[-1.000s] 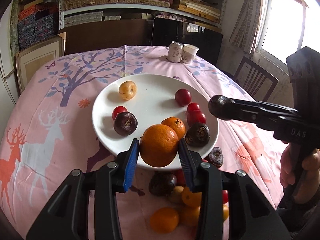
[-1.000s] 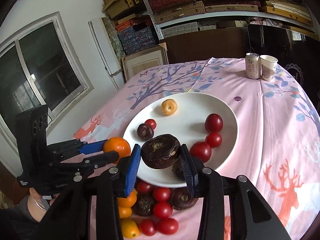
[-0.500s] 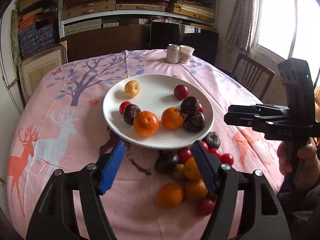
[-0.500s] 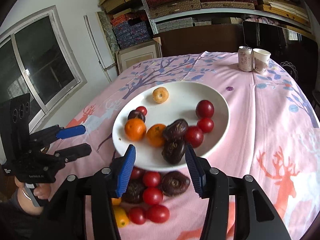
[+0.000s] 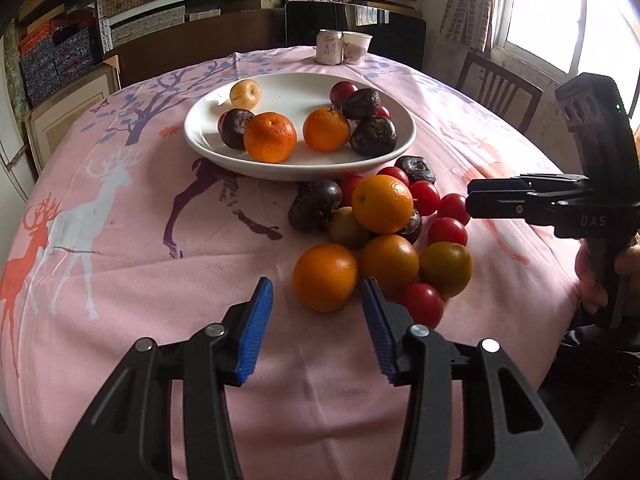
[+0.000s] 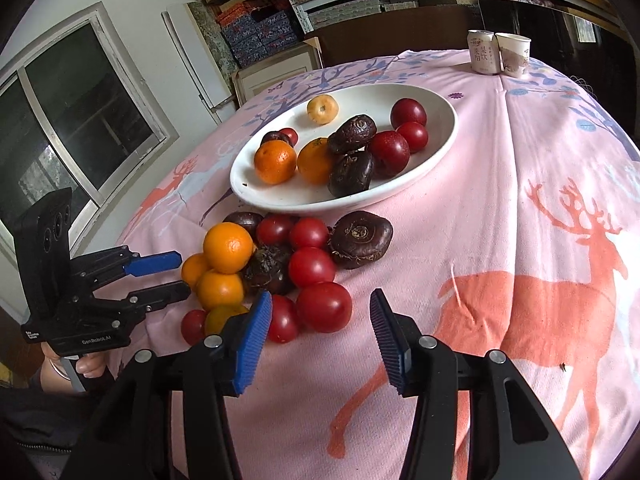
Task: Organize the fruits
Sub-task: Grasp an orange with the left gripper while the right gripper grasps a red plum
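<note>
- Beyond both grippers, the white plate (image 5: 224, 152) holds two oranges, dark wrinkled fruits, red tomatoes and one pale yellow fruit (image 5: 245, 93).
- Just ahead of the left gripper (image 5: 317, 330), whose empty jaws are closing, lies the nearest orange (image 5: 324, 277) of the loose pile (image 6: 280, 264) on the tablecloth (image 5: 120, 280).
- The right gripper (image 6: 320, 338) stands parted and empty, a red tomato (image 6: 324, 307) just ahead of it.
- A can (image 6: 482, 52) and paper cup (image 6: 513, 54) stand far beyond the plate.

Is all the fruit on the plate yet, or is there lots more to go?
Partly done: the white plate already holds oranges, red and dark fruits. Nothing is in hand; the left gripper, closing, and the right gripper are both empty. A pile of fruit waits on the tablecloth beside the plate.
</note>
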### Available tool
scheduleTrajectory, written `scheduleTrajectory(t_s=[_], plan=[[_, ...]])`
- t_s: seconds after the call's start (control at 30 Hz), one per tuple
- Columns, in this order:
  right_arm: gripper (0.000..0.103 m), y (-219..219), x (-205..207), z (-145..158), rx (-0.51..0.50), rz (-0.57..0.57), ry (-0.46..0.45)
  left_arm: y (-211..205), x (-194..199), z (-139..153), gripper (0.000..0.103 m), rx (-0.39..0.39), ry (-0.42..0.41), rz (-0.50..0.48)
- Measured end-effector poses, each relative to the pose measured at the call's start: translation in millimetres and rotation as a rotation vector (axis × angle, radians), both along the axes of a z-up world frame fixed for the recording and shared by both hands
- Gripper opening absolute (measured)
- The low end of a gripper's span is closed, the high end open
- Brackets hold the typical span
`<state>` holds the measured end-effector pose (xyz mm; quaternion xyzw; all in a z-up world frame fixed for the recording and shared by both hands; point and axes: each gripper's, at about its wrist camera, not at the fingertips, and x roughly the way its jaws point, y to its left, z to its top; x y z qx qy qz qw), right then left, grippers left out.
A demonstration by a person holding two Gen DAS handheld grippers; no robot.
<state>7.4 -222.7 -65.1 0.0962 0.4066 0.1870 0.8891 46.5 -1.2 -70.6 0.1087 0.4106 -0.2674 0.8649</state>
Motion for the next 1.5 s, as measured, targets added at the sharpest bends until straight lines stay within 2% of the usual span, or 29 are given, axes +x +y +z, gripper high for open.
scheduleTrajectory(t_s=[0.1,0.17,0.2,0.37,0.57,0.7,0.73,0.8,0.9,1.03,1.1,1.23,1.37,1.5], plan=[[0.051,0,5,0,0.002,0.003,0.001,-6,5,-3,0.044,0.013,-0.015,0.005],[0.051,2,6,-2,0.004,0.007,0.009,-4,12,-5,0.042,-0.014,0.008,0.012],[0.051,3,7,-3,0.004,0.009,0.011,-1,13,-5,0.035,-0.043,0.024,0.005],[0.050,5,13,-9,0.022,0.014,0.033,-2,5,1,0.035,-0.054,-0.019,-0.019],[0.054,4,21,-14,0.080,0.030,0.088,0,7,9,0.035,-0.088,-0.005,-0.023],[0.043,4,14,-10,0.063,0.010,0.047,0,11,11,0.035,-0.092,-0.001,-0.014],[0.030,2,13,-8,0.058,-0.006,0.039,2,12,12,0.035,-0.095,0.001,-0.005],[0.031,-8,11,-4,0.114,-0.022,0.035,5,16,14,0.035,-0.110,0.010,0.015],[0.031,-14,11,7,0.101,-0.032,0.013,11,20,19,0.035,-0.130,0.009,0.044],[0.034,-19,13,10,0.123,-0.012,0.035,17,23,25,0.035,-0.146,0.015,0.071],[0.040,-16,11,8,0.102,-0.011,0.031,19,20,26,0.035,-0.141,0.005,0.071],[0.043,-1,10,0,0.035,0.025,0.042,19,18,23,0.035,-0.131,0.010,0.066],[0.045,14,7,-1,-0.107,0.005,0.015,19,17,23,0.035,-0.132,0.004,0.068],[0.045,6,3,-2,-0.107,-0.023,0.034,20,14,24,0.035,-0.125,-0.004,0.067]])
